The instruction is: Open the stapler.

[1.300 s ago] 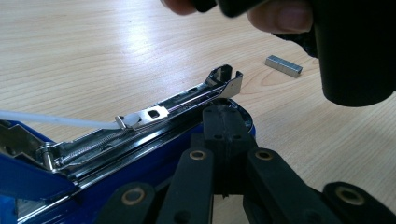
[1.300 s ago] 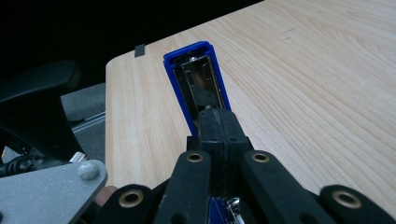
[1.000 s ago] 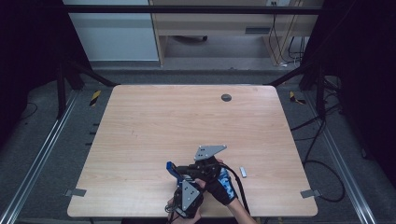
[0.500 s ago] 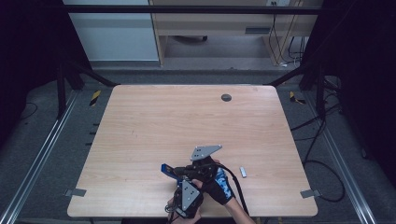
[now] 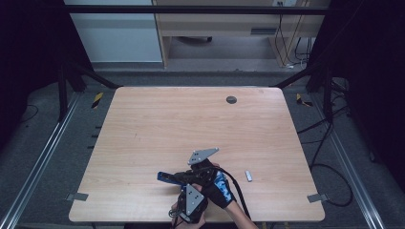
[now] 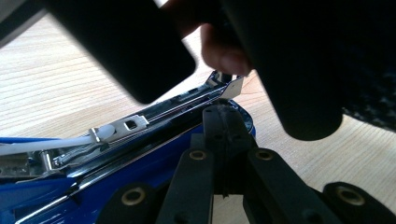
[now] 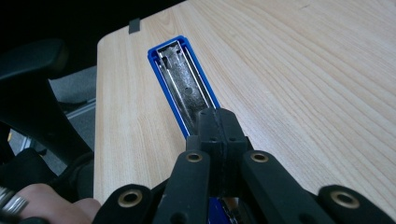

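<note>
Near edge of table, high view: both hands enter from the bottom and meet over a blue stapler (image 5: 168, 177) lying opened out on the wood, close to the front edge and slightly right of centre. Left gripper (image 5: 190, 202) sits nearest the edge, grey plate up; right gripper (image 5: 191, 175) lies just beyond it, crossing toward the stapler.

Left gripper view: jaws drawn fully together, tips against the blue body of the stapler beside its metal magazine; whether any part is pinched between them cannot be told. Right gripper view: jaws likewise closed tight, tips resting on the open staple channel of the blue arm (image 7: 184, 84); a grip is not evident.

Just right of the hands, a small silver strip (image 5: 248, 175) lies flat on the wood, apart from the stapler.

Table (image 5: 157, 119): light wood grain, rounded corners, otherwise bare across the middle. A dark round grommet (image 5: 231, 99) sits near the far edge. Grey brackets clip the front corners.

Beyond: dark frame rails, grey floor, loose black cables at right, yellow-black tape marks near the far corners, pale cabinet and wooden desk at the back.
</note>
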### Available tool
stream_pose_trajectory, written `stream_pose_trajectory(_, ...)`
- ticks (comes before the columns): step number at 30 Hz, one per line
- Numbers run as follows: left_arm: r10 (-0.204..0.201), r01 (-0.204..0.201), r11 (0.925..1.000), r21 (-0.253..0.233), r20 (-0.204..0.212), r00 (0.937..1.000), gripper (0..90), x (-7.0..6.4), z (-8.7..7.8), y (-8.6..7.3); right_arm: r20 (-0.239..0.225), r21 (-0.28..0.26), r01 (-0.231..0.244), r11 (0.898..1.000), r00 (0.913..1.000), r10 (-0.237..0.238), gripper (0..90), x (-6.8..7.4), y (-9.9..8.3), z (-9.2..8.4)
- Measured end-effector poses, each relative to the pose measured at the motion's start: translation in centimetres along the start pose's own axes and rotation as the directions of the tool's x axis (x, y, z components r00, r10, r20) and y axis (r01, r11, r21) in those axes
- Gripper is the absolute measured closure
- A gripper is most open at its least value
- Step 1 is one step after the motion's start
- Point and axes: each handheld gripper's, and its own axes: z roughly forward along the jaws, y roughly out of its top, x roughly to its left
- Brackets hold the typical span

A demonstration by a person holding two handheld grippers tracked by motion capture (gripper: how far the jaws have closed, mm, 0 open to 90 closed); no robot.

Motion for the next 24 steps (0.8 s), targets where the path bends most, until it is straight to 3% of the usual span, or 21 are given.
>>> stream_pose_trajectory(11,-0.001,0.001,1.0000,-0.001,0.001,1.0000,90.0,0.0,0.0,0.0,0.000,0.054,-0.002,0.999,1.0000,0.002,90.0,-0.1,0.1,1.2)
stream_pose_trajectory(16,-0.002,0.002,1.0000,-0.002,0.001,1.0000,90.0,0.0,0.0,0.0,0.018,0.104,0.001,0.995,0.9998,-0.003,90.0,-0.2,0.0,1.9)
stream_pose_trajectory(24,-0.004,0.004,1.0000,-0.002,0.003,1.0000,90.0,0.1,0.0,0.0,0.010,0.113,-0.011,0.994,0.9999,0.010,90.0,-0.3,0.1,2.0)
